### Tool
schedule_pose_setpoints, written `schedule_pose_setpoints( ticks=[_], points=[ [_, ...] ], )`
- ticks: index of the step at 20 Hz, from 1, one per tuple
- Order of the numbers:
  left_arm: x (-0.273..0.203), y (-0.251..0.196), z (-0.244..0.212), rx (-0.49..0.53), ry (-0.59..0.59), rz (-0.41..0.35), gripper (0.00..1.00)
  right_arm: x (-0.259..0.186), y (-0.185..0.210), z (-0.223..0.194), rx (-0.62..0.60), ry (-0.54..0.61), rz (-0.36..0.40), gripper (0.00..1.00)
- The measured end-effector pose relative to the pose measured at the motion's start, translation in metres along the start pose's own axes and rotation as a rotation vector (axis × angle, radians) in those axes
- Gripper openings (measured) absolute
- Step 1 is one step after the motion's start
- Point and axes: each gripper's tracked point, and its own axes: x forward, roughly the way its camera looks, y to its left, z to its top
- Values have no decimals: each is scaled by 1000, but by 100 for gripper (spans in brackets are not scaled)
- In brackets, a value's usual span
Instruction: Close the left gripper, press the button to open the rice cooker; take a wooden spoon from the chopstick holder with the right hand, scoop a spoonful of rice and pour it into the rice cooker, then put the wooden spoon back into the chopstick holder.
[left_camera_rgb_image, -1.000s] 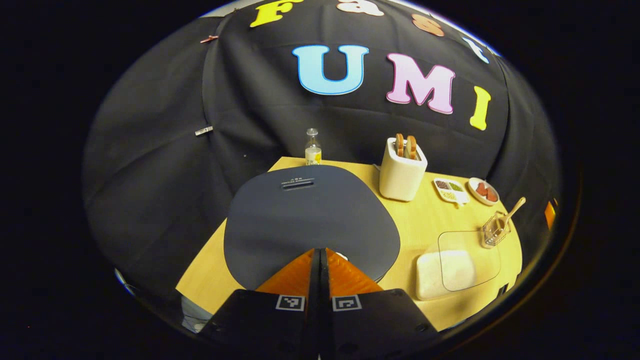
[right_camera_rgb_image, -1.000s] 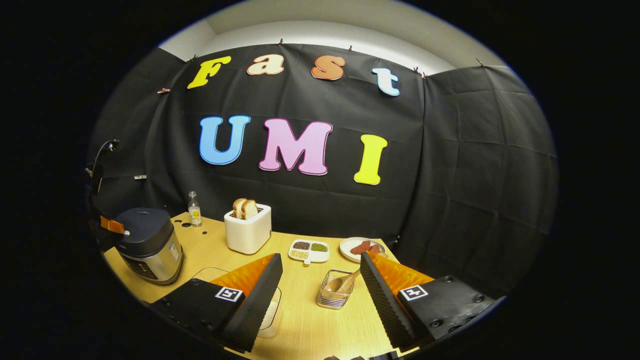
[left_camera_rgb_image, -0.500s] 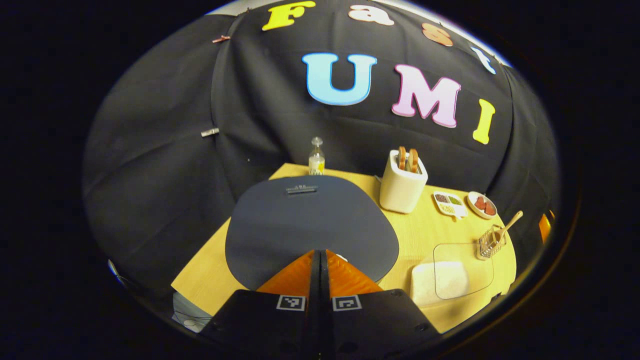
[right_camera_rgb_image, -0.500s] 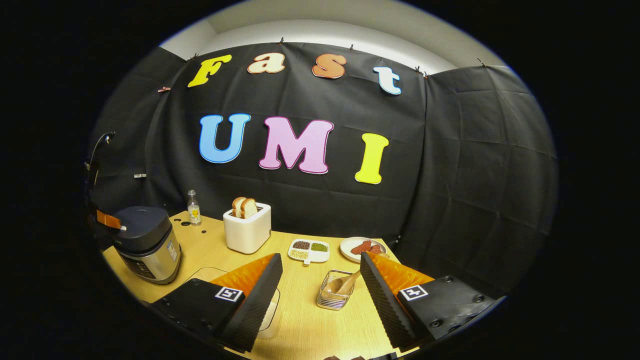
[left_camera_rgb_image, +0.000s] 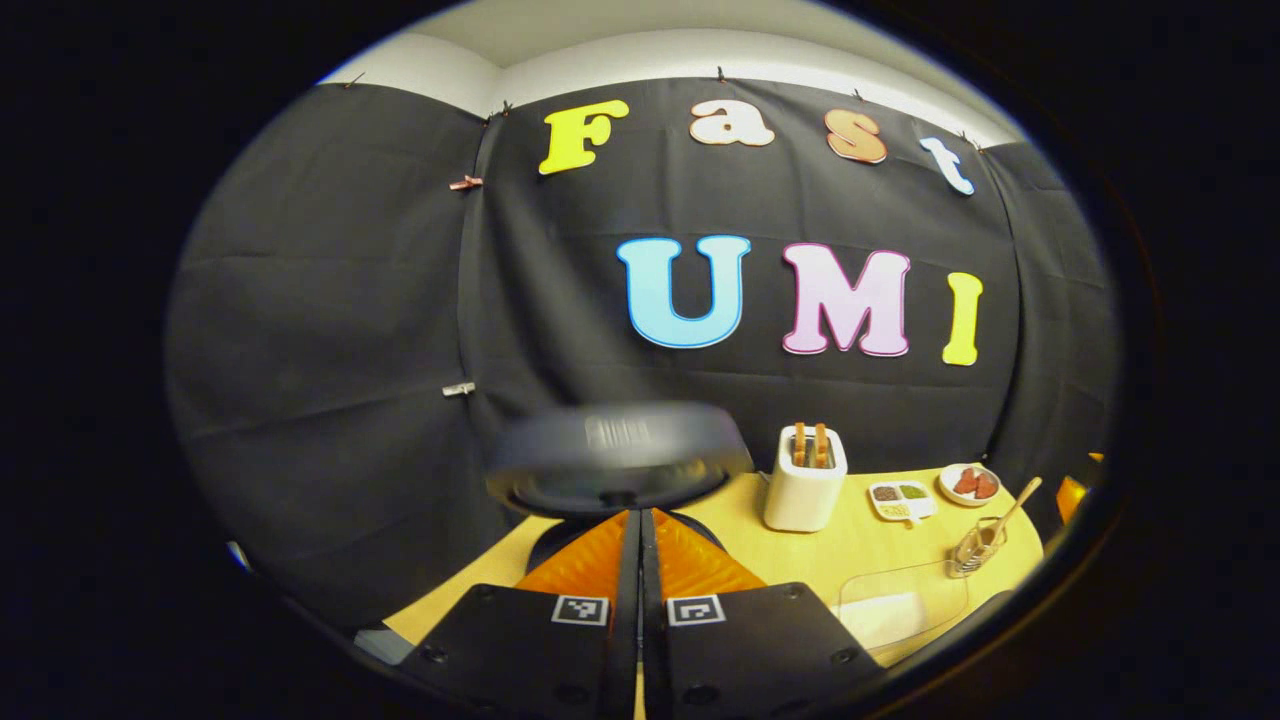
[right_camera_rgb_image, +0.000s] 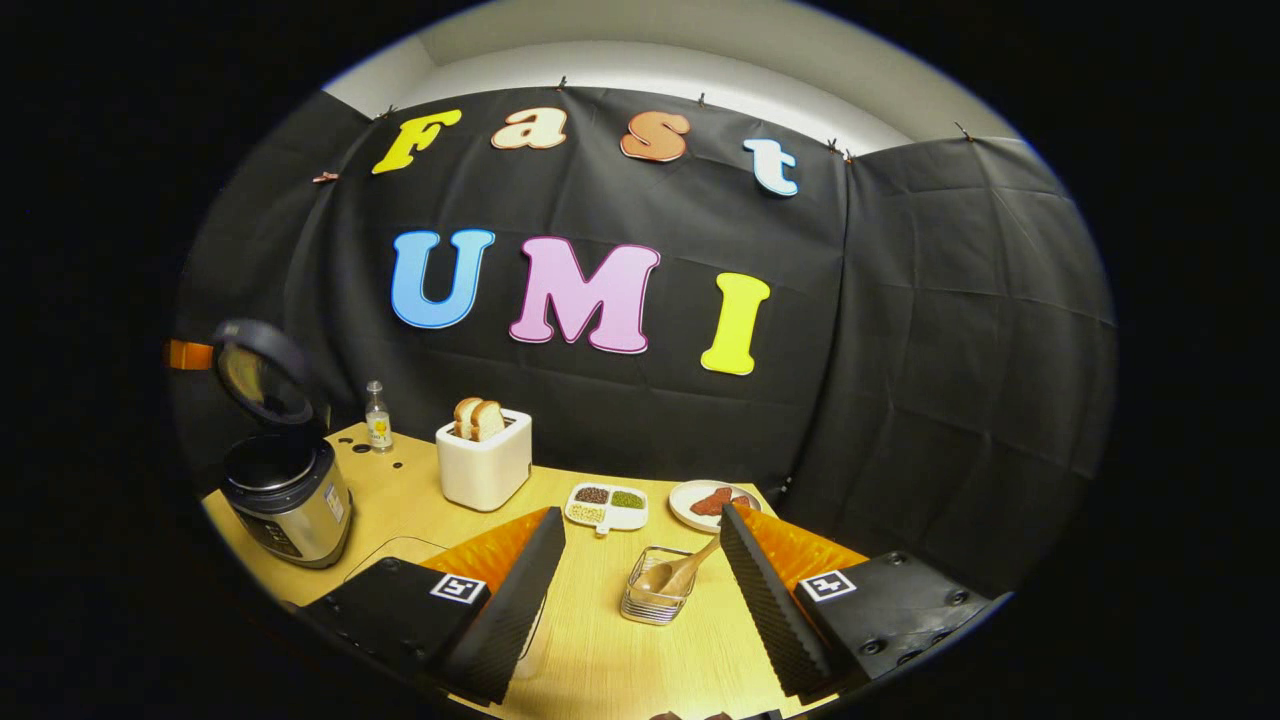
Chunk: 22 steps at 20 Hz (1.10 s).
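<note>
With the cooker (right_camera_rgb_image: 285, 495) lid (right_camera_rgb_image: 262, 372) up, the pressing step looked done; left gripper (left_camera_rgb_image: 640, 525) jaws together; right gripper (right_camera_rgb_image: 640, 560) jaws apart, near the spoon (right_camera_rgb_image: 680, 572); grasping it seemed next.

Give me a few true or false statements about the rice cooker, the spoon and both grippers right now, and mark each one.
1. The rice cooker lid is up. True.
2. The right gripper holds the wooden spoon. False: its fingers are spread apart, and the spoon sits in the chopstick holder.
3. The left gripper is shut. True.
4. The toaster is empty. False: bread slices stick out of it.
</note>
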Motion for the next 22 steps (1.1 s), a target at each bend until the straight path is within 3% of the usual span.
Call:
schedule_pose_setpoints(
  ticks=[3,4,5,7,8,9,10,11,14,22],
  points=[
    [-6,-15,-24,-80,51,-64,11,6,-10,-5,7,13,-13,98],
    [-8,-14,-33,-93,66,-67,22,9,-13,-8,19,23,-14,98],
    [-10,-14,-37,-105,75,-67,25,13,-16,-10,27,33,-17,98],
    [-12,-16,-41,-128,82,-71,25,21,-24,-16,37,52,-29,98],
    [-13,-16,-42,-134,86,-70,42,24,-27,-20,37,61,-32,98],
    [-15,-17,-44,-139,86,-74,39,28,-29,-24,34,73,-31,98],
    [-17,-19,-44,-140,82,-80,48,32,-32,-29,36,88,-35,98],
    [-18,-21,-44,-136,76,-81,48,36,-36,-32,46,100,-38,98],
    [-23,-20,-52,-84,72,-48,97,51,-45,-51,93,163,-53,98],
    [-28,-55,-69,-90,130,-26,96,120,-81,-128,173,333,-67,98]
  ],
)
